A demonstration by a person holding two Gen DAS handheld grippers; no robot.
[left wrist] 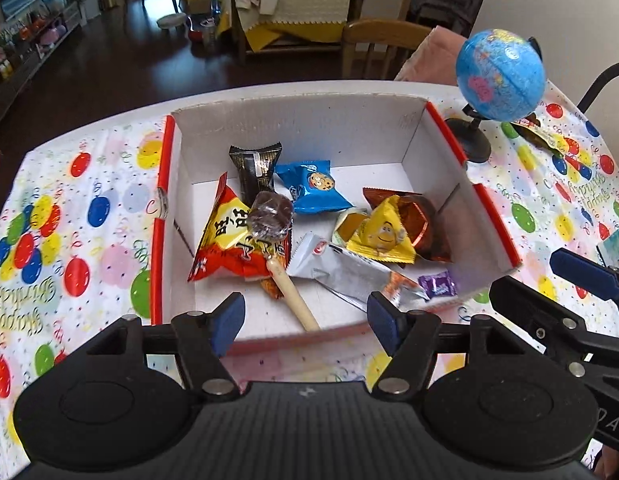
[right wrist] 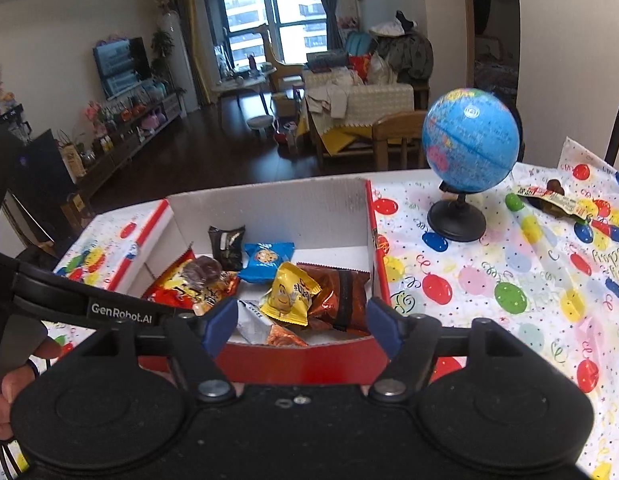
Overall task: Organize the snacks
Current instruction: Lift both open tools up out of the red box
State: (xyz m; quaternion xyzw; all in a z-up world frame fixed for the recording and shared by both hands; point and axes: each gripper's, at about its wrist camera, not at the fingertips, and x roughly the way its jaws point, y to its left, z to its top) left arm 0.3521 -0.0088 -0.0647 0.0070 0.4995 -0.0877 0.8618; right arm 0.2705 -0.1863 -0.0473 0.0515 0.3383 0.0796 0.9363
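A white cardboard box [left wrist: 293, 136] with red edges sits on the balloon-print tablecloth and holds several snacks: a red packet [left wrist: 225, 240], a wrapped lollipop [left wrist: 271, 216], a blue cookie pack [left wrist: 313, 188], a yellow candy bag [left wrist: 379, 232], a silver wrapper [left wrist: 349, 272] and a small purple candy [left wrist: 437, 285]. My left gripper [left wrist: 305, 322] hovers over the box's near edge, open, with nothing between its pads. My right gripper [right wrist: 301, 322] is above the near red wall [right wrist: 305, 360], open and empty; one blue fingertip [left wrist: 581, 270] of it shows in the left wrist view.
A blue globe [right wrist: 469, 140] on a black stand is right of the box. One more snack wrapper [right wrist: 549, 200] lies beyond it on the tablecloth [right wrist: 509, 280]. A hand [right wrist: 5, 392] holds the left gripper. A wooden chair [left wrist: 383, 46] stands behind the table.
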